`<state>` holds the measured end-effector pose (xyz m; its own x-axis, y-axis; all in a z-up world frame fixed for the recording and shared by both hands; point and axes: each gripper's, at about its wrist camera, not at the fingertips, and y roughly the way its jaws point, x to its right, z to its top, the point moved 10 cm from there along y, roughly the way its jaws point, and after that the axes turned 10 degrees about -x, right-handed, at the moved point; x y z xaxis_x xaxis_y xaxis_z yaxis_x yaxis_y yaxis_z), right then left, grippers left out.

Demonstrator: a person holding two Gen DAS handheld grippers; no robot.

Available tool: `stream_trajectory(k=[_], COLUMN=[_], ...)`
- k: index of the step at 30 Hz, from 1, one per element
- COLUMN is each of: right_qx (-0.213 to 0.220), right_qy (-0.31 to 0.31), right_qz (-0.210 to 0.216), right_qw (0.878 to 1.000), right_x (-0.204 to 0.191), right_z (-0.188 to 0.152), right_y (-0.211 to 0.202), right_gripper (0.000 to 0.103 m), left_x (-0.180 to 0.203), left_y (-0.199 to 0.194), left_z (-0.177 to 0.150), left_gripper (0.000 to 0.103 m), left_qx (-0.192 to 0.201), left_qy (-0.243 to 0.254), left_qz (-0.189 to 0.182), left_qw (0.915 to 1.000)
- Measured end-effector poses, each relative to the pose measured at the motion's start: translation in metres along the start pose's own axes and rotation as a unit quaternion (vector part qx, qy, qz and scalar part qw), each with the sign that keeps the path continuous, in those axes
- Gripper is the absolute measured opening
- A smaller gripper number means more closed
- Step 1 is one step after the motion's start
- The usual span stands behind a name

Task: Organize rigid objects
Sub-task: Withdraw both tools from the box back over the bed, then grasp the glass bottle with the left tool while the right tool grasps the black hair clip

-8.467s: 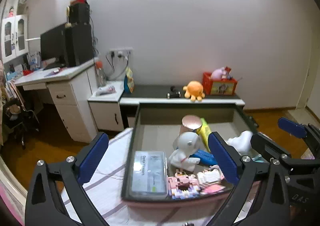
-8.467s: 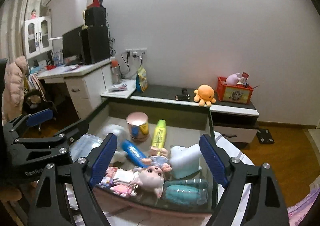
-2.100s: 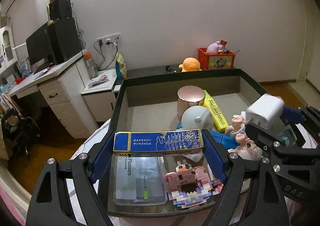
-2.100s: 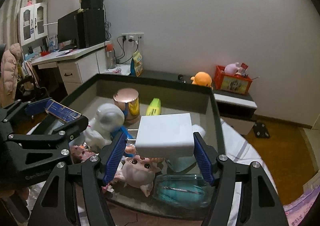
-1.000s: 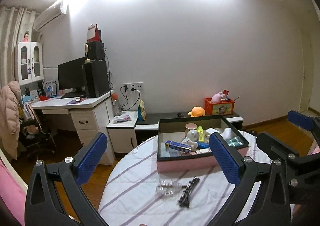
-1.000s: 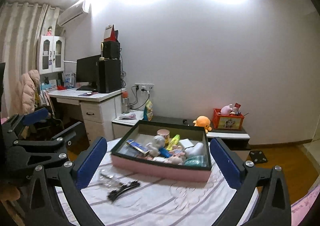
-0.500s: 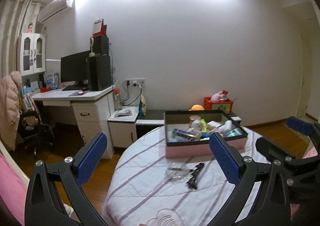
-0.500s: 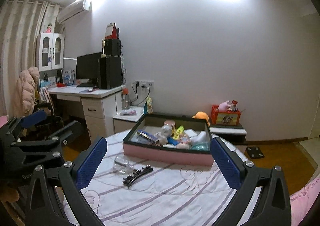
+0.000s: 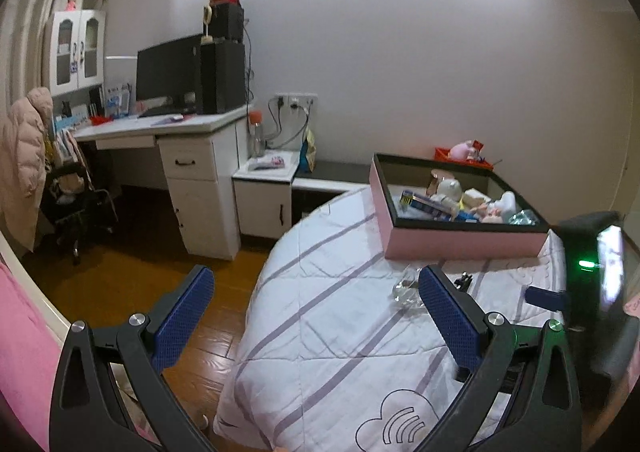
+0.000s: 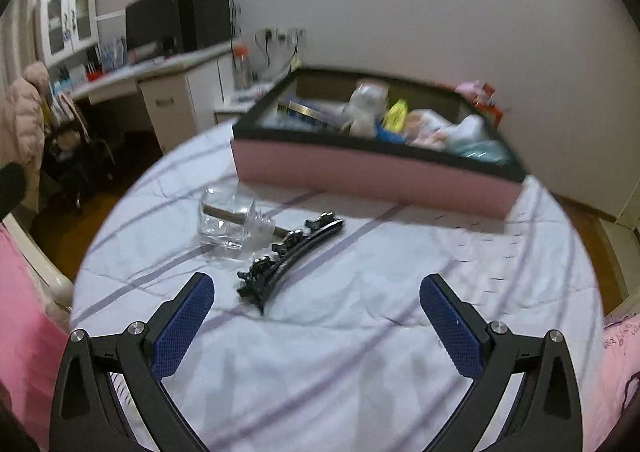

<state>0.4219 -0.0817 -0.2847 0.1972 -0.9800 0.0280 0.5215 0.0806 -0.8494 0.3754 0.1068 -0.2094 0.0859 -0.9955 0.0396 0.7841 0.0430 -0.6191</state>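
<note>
1. The left gripper (image 9: pixel 316 292) hung at the table's (image 9: pixel 320 332) nine-o'clock edge, its jaws spread wide with nothing between them.
2. A clear case (image 10: pixel 230 219) lay on the striped cloth at about ten o'clock from the right gripper (image 10: pixel 316 292), loose and not yet binned.
3. A black clip (image 10: pixel 288 260), touching or just beside the case, lay at eleven o'clock from that gripper; it too was left on the table.
4. The right gripper was likewise spread and empty, pointed over the cloth near the clip.
5. The pink box (image 10: pixel 372 171) sat at twelve to one o'clock, well apart from both tools, already crowded with toys, a blue carton and other bits, though blurred here.
6. By my judgement the sorting was nearly done: only the case and clip seemed to remain.
</note>
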Motion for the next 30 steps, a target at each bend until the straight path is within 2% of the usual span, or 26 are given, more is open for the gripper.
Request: stream_trajectory(k=[3, 7, 8, 10, 12, 13, 14, 15, 17, 23, 27, 30], right_qx=[-0.032, -0.041, -0.047, -0.047, -0.041, -0.04, -0.039, -0.04, -0.036, -0.033, -0.033, -0.033], right_qy=[0.002, 0.005, 0.01, 0.009, -0.001, 0.0, 0.001, 0.0, 0.005, 0.03, 0.033, 0.034], right_qz=[-0.002, 0.003, 0.019, 0.034, 0.029, 0.032, 0.035, 0.044, 0.064, 0.044, 0.049, 0.06], right_qw=[0.999, 0.999, 0.999, 0.998, 0.999, 0.999, 0.999, 0.998, 0.997, 0.998, 0.998, 0.997], right_x=[-0.002, 0.003, 0.005, 0.01, 0.019, 0.024, 0.031, 0.038, 0.055, 0.109, 0.128, 0.133], right_z=[0.003, 0.01, 0.009, 0.008, 0.006, 0.005, 0.003, 0.001, -0.003, -0.015, -0.021, -0.024], right_y=[0.024, 0.036, 0.039, 0.038, 0.034, 0.031, 0.029, 0.027, 0.021, 0.014, 0.011, 0.009], right_gripper=[0.103, 0.103, 0.098, 0.088, 0.062, 0.055, 0.039, 0.028, 0.028, 0.027, 0.028, 0.028], left_x=[0.004, 0.009, 0.011, 0.017, 0.027, 0.034, 0.042, 0.048, 0.058, 0.09, 0.101, 0.105], left_y=[0.011, 0.024, 0.027, 0.033, 0.04, 0.046, 0.054, 0.061, 0.074, 0.106, 0.123, 0.133], left_z=[-0.003, -0.008, -0.009, -0.011, -0.013, -0.013, -0.015, -0.017, -0.02, -0.031, -0.028, -0.025], left_gripper=[0.103, 0.103, 0.103, 0.103, 0.103, 0.103, 0.103, 0.103, 0.103, 0.103, 0.103, 0.103], left_qx=[-0.013, -0.029, -0.032, -0.043, -0.05, -0.054, -0.065, -0.078, -0.091, -0.141, -0.161, -0.173], left_qy=[0.009, 0.022, 0.024, 0.03, 0.037, 0.039, 0.039, 0.041, 0.044, 0.059, 0.072, 0.07], left_qz=[-0.001, 0.001, 0.0, -0.005, -0.021, -0.04, -0.062, -0.072, -0.079, -0.082, -0.059, -0.061], left_qw=[0.9999, 0.9994, 0.9992, 0.9986, 0.9979, 0.997, 0.9952, 0.9935, 0.9917, 0.9848, 0.9826, 0.9805])
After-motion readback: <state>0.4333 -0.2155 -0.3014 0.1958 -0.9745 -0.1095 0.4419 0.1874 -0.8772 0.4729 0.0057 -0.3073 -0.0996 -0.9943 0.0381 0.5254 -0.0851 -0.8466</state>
